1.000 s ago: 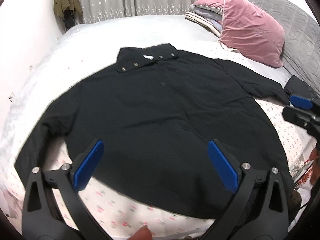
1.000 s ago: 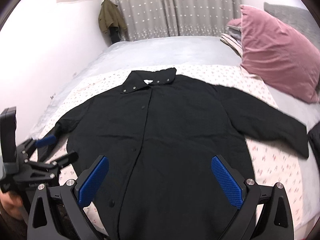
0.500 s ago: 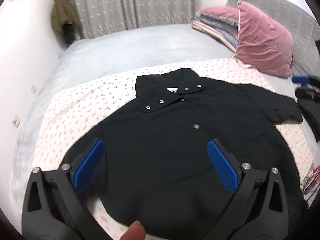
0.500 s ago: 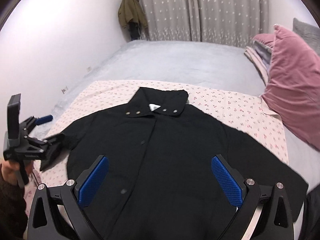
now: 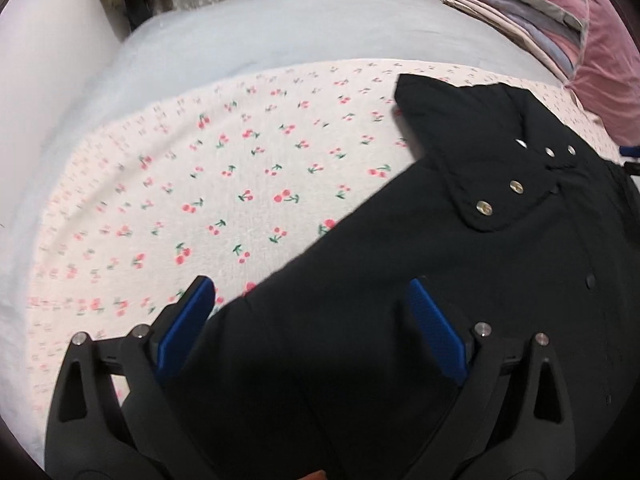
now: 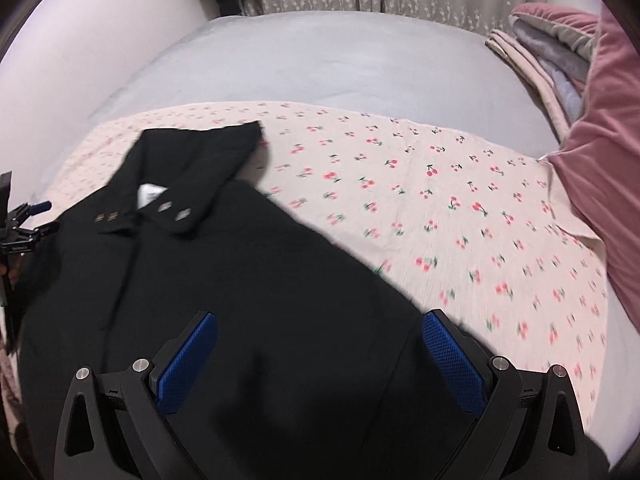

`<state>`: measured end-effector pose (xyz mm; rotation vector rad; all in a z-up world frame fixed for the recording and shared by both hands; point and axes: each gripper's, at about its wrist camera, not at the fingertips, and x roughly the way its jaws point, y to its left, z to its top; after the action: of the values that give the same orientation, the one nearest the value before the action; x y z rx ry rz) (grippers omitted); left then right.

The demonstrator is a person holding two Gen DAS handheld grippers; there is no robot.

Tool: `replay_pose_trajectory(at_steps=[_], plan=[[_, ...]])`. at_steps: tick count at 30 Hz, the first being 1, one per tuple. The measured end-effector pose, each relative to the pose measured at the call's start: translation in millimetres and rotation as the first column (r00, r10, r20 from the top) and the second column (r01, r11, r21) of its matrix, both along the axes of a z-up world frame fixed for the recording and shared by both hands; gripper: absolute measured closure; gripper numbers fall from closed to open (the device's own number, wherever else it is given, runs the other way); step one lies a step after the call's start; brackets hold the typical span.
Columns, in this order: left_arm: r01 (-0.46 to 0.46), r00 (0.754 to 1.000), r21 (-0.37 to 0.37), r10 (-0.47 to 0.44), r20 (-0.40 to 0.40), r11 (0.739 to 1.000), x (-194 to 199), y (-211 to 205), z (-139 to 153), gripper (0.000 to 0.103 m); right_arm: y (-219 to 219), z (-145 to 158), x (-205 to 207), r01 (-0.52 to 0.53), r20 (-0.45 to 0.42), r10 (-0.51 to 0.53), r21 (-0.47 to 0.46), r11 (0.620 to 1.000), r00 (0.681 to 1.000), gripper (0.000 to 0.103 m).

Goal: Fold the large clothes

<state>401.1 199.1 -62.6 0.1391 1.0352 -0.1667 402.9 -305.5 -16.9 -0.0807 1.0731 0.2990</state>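
On the bed point(image 5: 248, 40), over a cherry-print sheet point(image 5: 240, 184), the black snap-collared jacket point(image 5: 460, 300) lies flat, front up. Since a second ago I've brought both tools down and outward from the hem toward its shoulders: my left tool point(image 5: 308, 328) now hangs over the left shoulder and sleeve seam, jaws wide but beginning to close with cloth under them, nothing pinched yet. My right tool point(image 6: 320, 356) is released over the right shoulder, gripping nothing. I judge this sets up the first fold, sleeves or sides inward. The pink pillow point(image 6: 600, 160) sits far right. A white neck label point(image 6: 150, 196) shows inside the collar point(image 6: 188, 184); its writing is too blurred to read.
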Motion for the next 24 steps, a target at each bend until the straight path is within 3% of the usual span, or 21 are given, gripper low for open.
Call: replay_pose_trajectory(at_steps=[5,8,10,11,13,14,16,17,18,21,24], plan=[[0.019,1.0,-0.095,-0.021,-0.022,0.995,24,0,-16,0.006,-4,-27,47,-0.005,0.003,0.005,0.03,1.0,1.0,0.0],[0.029,0.997,-0.123,-0.038,-0.07,0.992,35,-5,-31,0.006,9,-42,65,-0.03,-0.012,0.031,0.101,0.994,0.999,0.0],[0.041,0.997,-0.117,-0.048,-0.057,0.992,36,-11,-33,0.008,26,-50,71,-0.072,-0.012,0.074,0.131,0.989,0.997,0.0],[0.055,0.997,-0.127,-0.062,-0.052,0.99,32,-16,-31,0.012,34,-53,72,-0.094,-0.013,0.096,0.128,0.987,0.995,0.002],[0.066,0.997,-0.156,-0.073,-0.039,0.986,27,-20,-27,0.038,54,-60,73,-0.143,-0.006,0.144,0.089,0.986,0.99,0.005],[0.061,0.997,-0.167,-0.069,-0.042,0.984,25,-22,-26,0.043,62,-61,72,-0.163,0.004,0.164,0.078,0.983,0.987,0.012],[0.03,0.999,-0.173,-0.036,-0.033,0.984,21,-23,-24,0.076,72,-59,69,-0.165,0.021,0.164,0.119,0.979,0.986,0.037],[-0.004,1.0,-0.178,-0.001,-0.028,0.984,18,-23,-24,0.085,73,-58,67,-0.16,0.023,0.158,0.138,0.977,0.987,0.072],[-0.035,0.999,-0.189,0.034,-0.012,0.981,16,-24,-22,0.091,76,-56,64,-0.159,0.026,0.157,0.167,0.973,0.987,0.086],[-0.105,0.992,-0.135,0.114,0.058,0.985,9,-34,-18,0.094,90,-49,42,-0.107,0.118,0.098,0.072,0.992,0.988,0.092],[-0.123,0.976,-0.076,0.134,0.173,0.99,12,-53,-3,0.094,99,-36,34,-0.053,0.21,0.054,-0.012,0.999,0.976,0.093]])
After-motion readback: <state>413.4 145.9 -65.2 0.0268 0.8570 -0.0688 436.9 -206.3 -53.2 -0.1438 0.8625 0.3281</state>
